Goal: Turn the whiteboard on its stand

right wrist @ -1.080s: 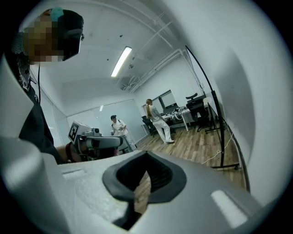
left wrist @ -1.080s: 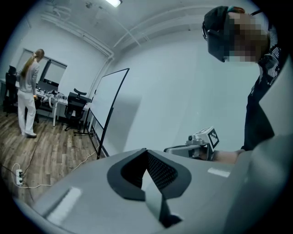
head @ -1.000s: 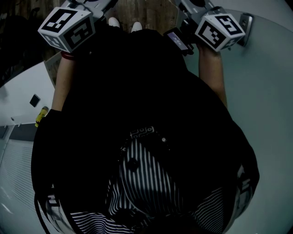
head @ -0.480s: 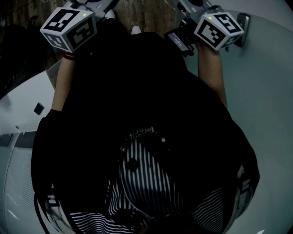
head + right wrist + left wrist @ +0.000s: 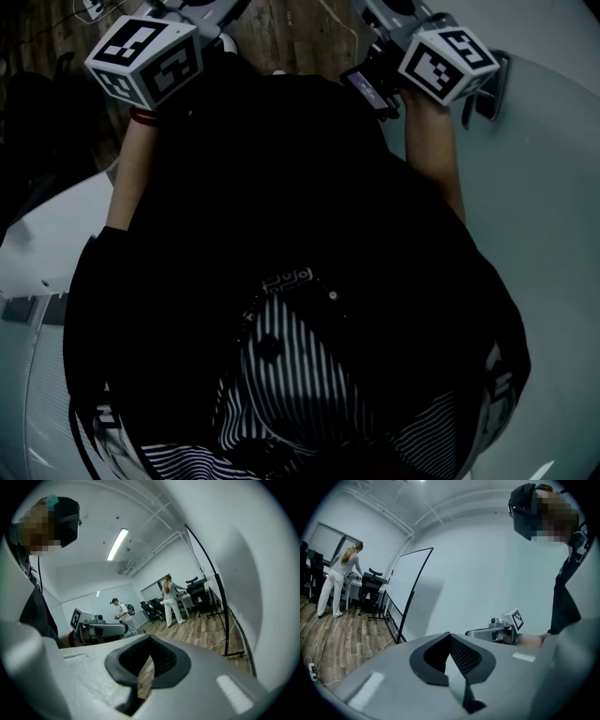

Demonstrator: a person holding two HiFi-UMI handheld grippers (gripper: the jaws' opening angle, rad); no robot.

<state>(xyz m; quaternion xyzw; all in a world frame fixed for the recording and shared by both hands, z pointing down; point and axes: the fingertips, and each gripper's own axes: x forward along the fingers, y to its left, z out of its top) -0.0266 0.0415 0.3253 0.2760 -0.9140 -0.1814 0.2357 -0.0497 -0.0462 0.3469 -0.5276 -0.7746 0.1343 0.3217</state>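
The whiteboard (image 5: 408, 581) stands upright on its black-framed stand some way ahead, left of centre in the left gripper view. In the right gripper view its black frame edge (image 5: 213, 581) curves down the right side. My left gripper (image 5: 450, 635) is shut with nothing between its jaws, well short of the board. My right gripper (image 5: 150, 638) is shut and empty too. Each gripper view shows the other gripper held beside it: the right one (image 5: 501, 626) and the left one (image 5: 96, 626). In the head view only their marker cubes (image 5: 145, 58) (image 5: 448, 61) show, at the top edge.
A wood floor (image 5: 333, 644) runs toward desks and black office chairs (image 5: 370, 585), where a person in white (image 5: 340, 581) stands. Another person with a backpack (image 5: 123, 612) stands farther off. A cable (image 5: 318, 679) lies on the floor. Pale surfaces (image 5: 534, 234) flank my body.
The head view has swung a little: the white ledge at the left, with its small black block and yellow thing, has slid behind my left arm. Both grippers stay shut near the top.
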